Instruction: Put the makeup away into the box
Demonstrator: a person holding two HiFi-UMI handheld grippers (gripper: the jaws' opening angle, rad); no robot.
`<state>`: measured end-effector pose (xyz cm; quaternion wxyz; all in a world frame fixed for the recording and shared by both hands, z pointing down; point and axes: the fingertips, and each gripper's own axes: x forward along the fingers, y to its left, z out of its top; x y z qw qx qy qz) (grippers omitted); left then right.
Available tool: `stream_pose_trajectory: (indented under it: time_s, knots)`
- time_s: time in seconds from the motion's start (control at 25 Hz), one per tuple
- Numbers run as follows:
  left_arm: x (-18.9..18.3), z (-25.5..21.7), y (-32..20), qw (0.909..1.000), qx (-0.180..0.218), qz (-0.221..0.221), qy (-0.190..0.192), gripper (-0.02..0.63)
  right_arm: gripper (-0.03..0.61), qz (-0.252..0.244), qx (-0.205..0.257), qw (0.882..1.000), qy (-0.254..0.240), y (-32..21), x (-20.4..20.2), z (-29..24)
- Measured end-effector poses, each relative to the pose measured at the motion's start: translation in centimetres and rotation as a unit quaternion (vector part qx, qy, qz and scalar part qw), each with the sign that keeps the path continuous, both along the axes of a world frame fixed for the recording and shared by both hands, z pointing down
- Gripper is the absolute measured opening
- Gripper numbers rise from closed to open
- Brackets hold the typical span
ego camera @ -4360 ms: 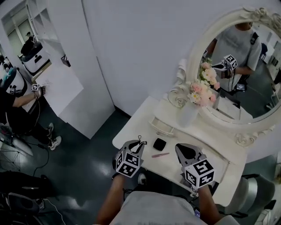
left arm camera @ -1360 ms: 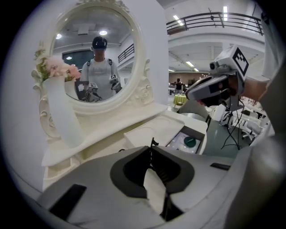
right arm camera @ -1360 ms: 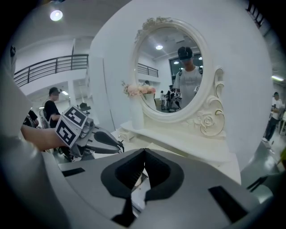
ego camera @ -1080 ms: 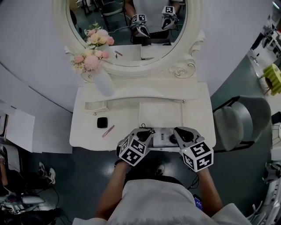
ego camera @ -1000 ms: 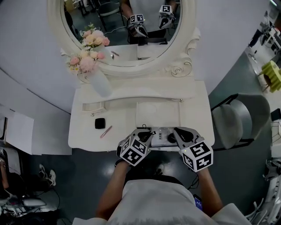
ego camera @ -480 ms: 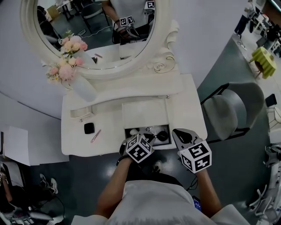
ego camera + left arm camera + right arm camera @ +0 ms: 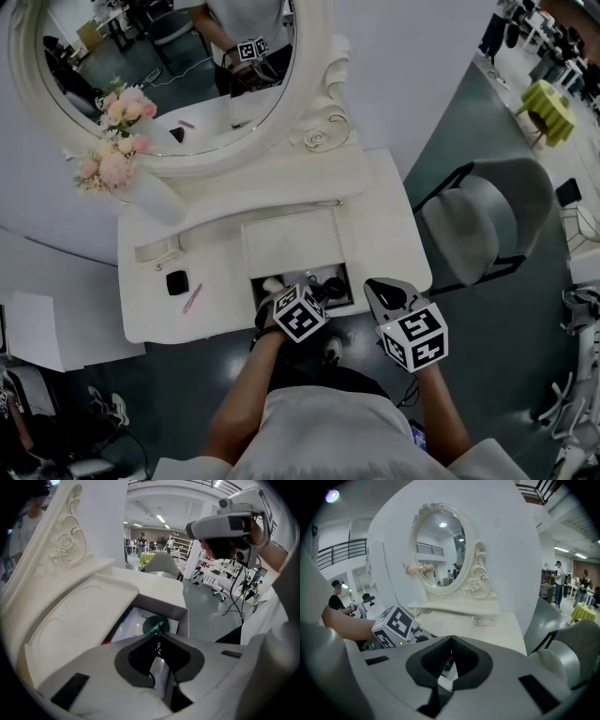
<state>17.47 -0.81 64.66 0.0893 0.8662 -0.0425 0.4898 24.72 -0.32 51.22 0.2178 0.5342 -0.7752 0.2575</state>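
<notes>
1. So far, the box [image 7: 348, 281] at the front edge of the table [image 7: 384, 225] is found open, with a few small items inside that cannot be identified.
2. A black compact [image 7: 176, 282] and a pink stick [image 7: 192, 298] are seen lying near the table's left edge, well apart from the box.
3. The left gripper [image 7: 158, 632] is held over the box, jaws closed, nothing seen between them.
4. The right gripper [image 7: 451, 639] is held off the front right corner, likewise closed and empty.
5. The task is judged barely begun: both pieces are yet to be picked up and put in.
</notes>
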Motion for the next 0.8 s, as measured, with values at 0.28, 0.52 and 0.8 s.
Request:
stream_pose_trajectory:
  time_s: [0.28,0.52,0.8]
  knots:
    - [0.1,-0.9,-0.1,0.9998,0.001,-0.004,0.017,0.14,0.002,0.014,-0.001,1.0,0.005,0.2,0.2,-0.3]
    - [-2.7,-3.7,-2.2,0.9968,0.028,-0.05,0.055,0.152,0.002,0.0,0.005,1.0,0.009,-0.7,-2.3,-0.9]
    - [-9.5,-6.9,-5.3,0.9866,0.058,-0.125,0.087,0.152,0.002,-0.042,0.014,0.999,0.009,-3.3,-7.9,-1.8]
